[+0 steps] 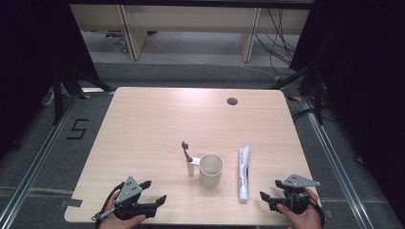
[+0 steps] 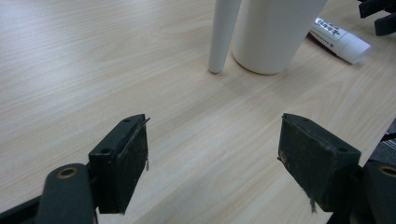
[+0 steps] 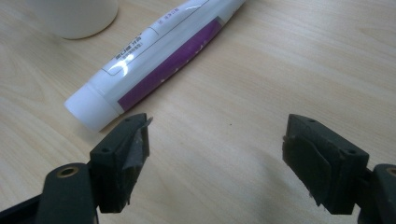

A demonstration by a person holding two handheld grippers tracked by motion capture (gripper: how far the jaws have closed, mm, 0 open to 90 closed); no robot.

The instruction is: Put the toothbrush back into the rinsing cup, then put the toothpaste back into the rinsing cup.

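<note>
Two grippers wait with spread jaws near a cup, a toothbrush and a toothpaste tube.

In the high view, the white cup (image 1: 211,169) stands near the middle of the table (image 1: 143,124), with the toothbrush (image 1: 187,159) leaning on it at its 9 o'clock side and the toothpaste tube (image 1: 243,172) lying flat at its 3 o'clock. The left gripper (image 1: 154,192) is at the cup's 8 o'clock, the right gripper (image 1: 270,191) at its 4 o'clock; both are empty, jaws apart. In the left gripper view, the left gripper (image 2: 215,156) has wide jaws over bare wood, the cup (image 2: 275,32) at 1 o'clock. In the right gripper view, the right gripper (image 3: 217,156) is spread too, and the tube's cap (image 3: 91,108) sits just beside one jaw, at 10 o'clock, not touching.
</note>
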